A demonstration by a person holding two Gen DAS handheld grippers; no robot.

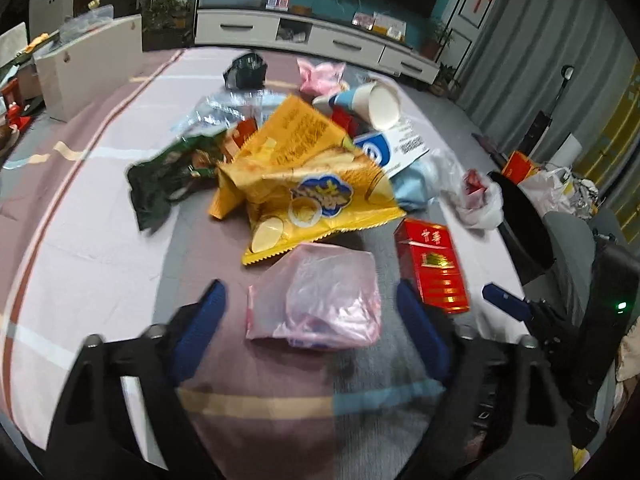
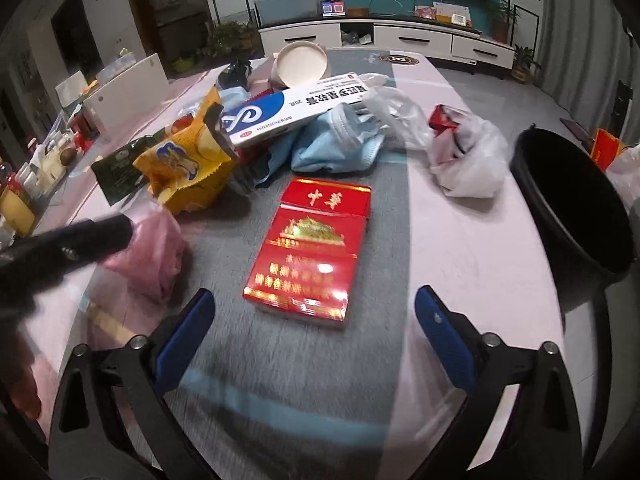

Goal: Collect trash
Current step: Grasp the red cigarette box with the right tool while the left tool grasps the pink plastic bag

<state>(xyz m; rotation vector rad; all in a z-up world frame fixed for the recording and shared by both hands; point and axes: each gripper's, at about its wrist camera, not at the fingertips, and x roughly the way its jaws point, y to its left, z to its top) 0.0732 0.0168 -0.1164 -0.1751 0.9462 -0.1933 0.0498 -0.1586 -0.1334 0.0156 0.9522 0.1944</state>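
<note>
The left gripper [image 1: 310,304] gapes around the pink bag [image 1: 320,300] at lower centre, unpinched; the right gripper [image 2: 314,320] stands wide below the red pack [image 2: 312,248] (mid-frame). Flimsy film may slip out; the pack may skid.

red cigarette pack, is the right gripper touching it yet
Apart. The right wrist view shows table cloth between the flat red cigarette pack and both blue pads of the right gripper.

Both views: wrist-mounted fisheye, angled steeply down over the table [image 1: 92,240], close to its surface, facing the far TV cabinet [image 1: 320,36]. Left view sits left, centred on the pink bag [image 1: 320,300]. Right view sits right, centred on the red box [image 2: 312,248]. Shared: both items, the yellow snack bag [image 1: 304,184], black bin [image 2: 576,200].
</note>
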